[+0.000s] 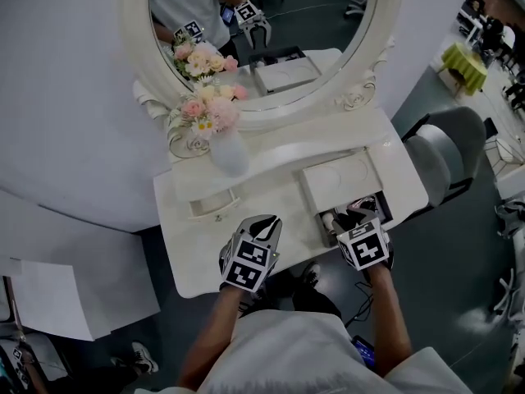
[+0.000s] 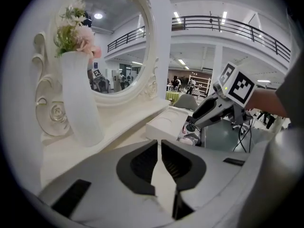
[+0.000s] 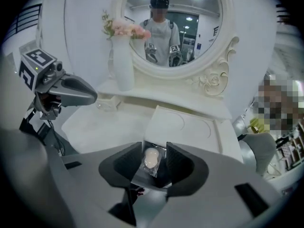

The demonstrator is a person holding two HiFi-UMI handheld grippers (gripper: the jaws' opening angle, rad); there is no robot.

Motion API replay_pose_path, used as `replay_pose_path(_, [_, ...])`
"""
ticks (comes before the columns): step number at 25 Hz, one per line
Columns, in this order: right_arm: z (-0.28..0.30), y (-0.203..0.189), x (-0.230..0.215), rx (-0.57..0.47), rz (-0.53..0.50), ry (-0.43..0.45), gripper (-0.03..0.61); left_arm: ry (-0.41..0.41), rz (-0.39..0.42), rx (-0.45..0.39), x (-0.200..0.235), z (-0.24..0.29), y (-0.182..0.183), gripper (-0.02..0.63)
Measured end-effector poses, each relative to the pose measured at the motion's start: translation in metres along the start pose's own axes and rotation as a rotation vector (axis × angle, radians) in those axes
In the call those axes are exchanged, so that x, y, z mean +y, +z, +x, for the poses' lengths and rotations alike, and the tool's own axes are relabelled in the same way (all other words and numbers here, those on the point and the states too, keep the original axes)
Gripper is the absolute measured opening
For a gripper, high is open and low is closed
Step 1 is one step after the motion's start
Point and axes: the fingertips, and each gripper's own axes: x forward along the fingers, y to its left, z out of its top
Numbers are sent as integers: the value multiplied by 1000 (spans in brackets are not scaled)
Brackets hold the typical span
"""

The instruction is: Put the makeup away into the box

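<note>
A white box (image 1: 310,194) with a raised lid (image 3: 186,127) stands on the right part of the white dressing table (image 1: 205,253). Its dark open compartment holds makeup items (image 1: 344,217). My right gripper (image 1: 353,216) hangs above that compartment, pointing steeply down, its jaws open. Between them in the right gripper view (image 3: 155,158) a pale makeup sponge in a clear packet (image 3: 151,158) lies down in the box, untouched by the pads. My left gripper (image 1: 262,225) hovers over the table's front middle. Its jaws (image 2: 159,148) are almost together with nothing between them.
A white vase of pink flowers (image 1: 223,142) stands at the back left before the oval mirror (image 1: 271,23). A small shallow drawer (image 1: 215,205) sits under the shelf. A grey chair (image 1: 447,154) stands to the right of the table. White sheets (image 1: 57,298) lie on the floor at left.
</note>
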Motion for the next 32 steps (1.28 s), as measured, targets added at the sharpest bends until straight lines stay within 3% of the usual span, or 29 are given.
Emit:
replay_pose_path(2, [-15,8,3,-47,15,-36,110,17,23,-23,4,-14,3,44])
replay_pose_path(7, [-53,29,13,-162,33,-113,52,47,89,-91,12,-47,18,44])
replay_pose_path(11, [-88,48,21,-269,50,-170,3,59,110,-175,14,-79,36,-1])
replay_pose_path(20, [-157,75,62,-467,70,-189,3,61,123,-378,0,-155,80,-8])
replay_pose_path(32, [-234,103,112,-678,19,-151,2,145,204,-483,-15,-230,106,-5])
